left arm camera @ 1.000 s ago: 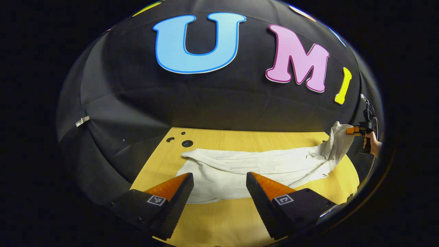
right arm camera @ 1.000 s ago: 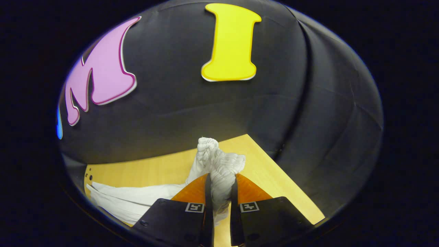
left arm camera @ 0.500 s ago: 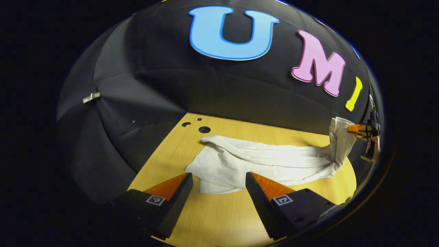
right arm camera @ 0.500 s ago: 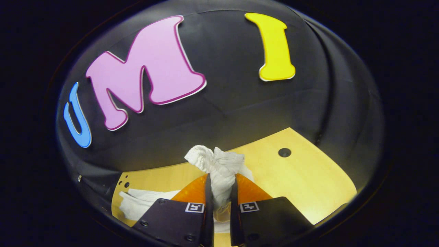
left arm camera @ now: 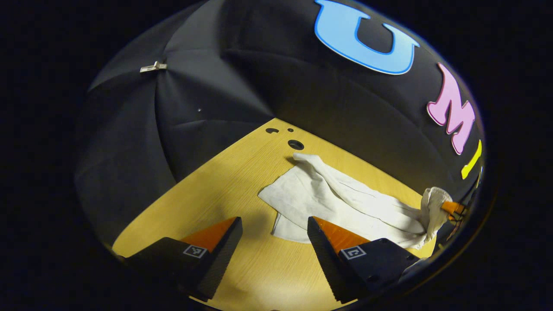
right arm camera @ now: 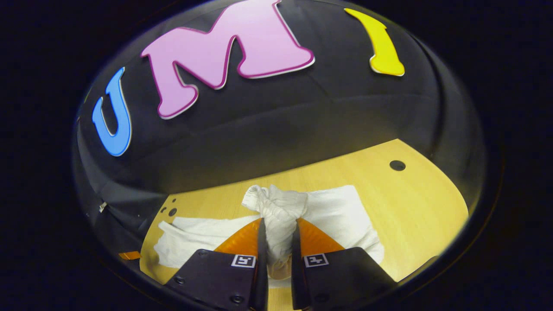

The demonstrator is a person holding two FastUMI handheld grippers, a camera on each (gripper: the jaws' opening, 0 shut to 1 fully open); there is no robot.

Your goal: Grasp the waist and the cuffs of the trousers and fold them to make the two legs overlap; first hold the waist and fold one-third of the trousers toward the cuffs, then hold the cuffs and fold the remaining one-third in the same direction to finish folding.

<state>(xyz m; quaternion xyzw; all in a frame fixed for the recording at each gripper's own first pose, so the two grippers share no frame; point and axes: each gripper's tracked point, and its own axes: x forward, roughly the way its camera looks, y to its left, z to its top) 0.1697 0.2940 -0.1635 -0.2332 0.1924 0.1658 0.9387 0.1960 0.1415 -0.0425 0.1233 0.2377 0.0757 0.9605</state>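
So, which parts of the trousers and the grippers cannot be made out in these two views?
- Right gripper view: the fabric pinched by the right gripper is bunched, so the part of the trousers is unclear.
- Left gripper view: the right gripper is small and cut off at the edge.
- Left gripper view: a finger covers the cloth's near edge.

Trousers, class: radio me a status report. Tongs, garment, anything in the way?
Right tongs shut on bunched end of the trousers. Left tongs open, holding nothing, above table. Rest of trousers lies rumpled on table. Nothing in the way.
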